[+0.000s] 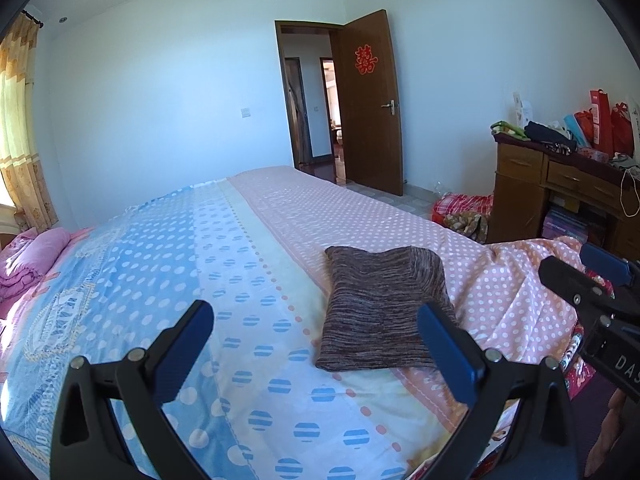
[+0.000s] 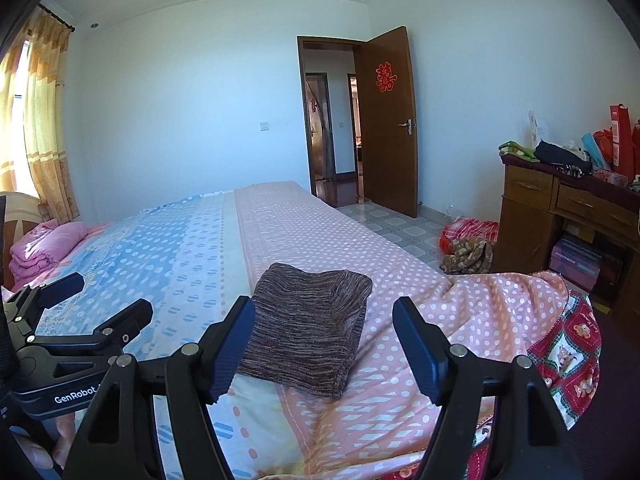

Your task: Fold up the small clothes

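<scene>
I see bed with blue and pink polka-dot sheet [image 1: 168, 248] | folded pink blanket [image 1: 32, 256] at its far left | brown door [image 2: 394, 120] standing open, red paper emblem [image 2: 386, 77] on it | wooden desk [image 2: 560, 216] at right, red bags [image 1: 608, 122] on top | yellow curtain [image 2: 44, 120] at left
</scene>
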